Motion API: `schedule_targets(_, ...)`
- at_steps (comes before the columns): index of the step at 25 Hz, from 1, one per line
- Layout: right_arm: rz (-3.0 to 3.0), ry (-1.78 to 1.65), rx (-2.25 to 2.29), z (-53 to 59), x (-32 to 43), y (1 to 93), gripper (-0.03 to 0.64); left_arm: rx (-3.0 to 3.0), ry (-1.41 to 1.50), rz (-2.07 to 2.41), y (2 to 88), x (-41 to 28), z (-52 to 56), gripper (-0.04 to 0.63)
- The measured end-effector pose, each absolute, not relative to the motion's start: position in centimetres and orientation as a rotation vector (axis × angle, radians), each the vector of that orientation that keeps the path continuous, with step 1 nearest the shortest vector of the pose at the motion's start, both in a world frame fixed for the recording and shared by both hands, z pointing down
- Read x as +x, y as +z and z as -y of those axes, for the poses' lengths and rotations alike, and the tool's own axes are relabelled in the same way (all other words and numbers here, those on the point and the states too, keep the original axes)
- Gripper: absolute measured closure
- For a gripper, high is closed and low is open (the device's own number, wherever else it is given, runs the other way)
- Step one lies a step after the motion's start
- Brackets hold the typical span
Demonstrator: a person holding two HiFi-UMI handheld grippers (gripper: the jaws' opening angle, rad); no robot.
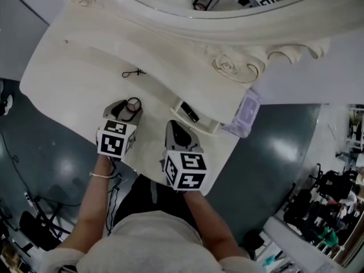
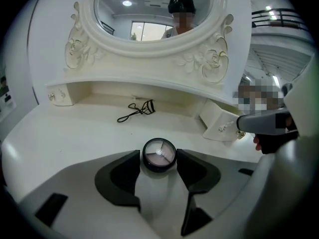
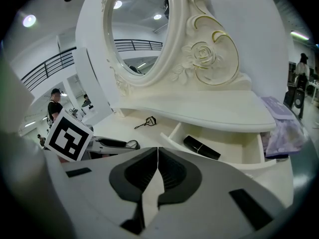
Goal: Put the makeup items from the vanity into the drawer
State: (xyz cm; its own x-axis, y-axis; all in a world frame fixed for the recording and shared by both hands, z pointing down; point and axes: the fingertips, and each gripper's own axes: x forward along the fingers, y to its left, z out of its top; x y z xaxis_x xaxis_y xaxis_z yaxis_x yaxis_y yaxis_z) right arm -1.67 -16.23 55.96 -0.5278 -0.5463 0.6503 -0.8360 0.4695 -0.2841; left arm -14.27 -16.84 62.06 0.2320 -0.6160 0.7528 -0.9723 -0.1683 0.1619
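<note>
Between the parted jaws of the left gripper (image 2: pixel 159 156) sits the round compact (image 2: pixel 159 154), ungripped; right gripper (image 3: pixel 157 151) clenched empty.

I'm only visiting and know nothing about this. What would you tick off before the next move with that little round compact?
1. The round compact lies between the left gripper's jaws: ok.
2. Those jaws stand open, wider than the compact: ok.
3. The right gripper is shut and empty: ok.
4. The drawer is open, with bare floor beside the black tube: ok.
5. The right gripper is clear of the way to the drawer: cannot tell.
6. The eyelash curler is put away: not ok, it lies on the vanity top.
</note>
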Motion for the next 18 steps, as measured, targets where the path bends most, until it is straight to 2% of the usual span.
schedule_targets(18, 2.240, 0.833, 1.168, 15.83, -1.25, 56.27, 0.598, 1.876, 0.730, 1.493, 61.77, -14.36, 16.55, 0.377)
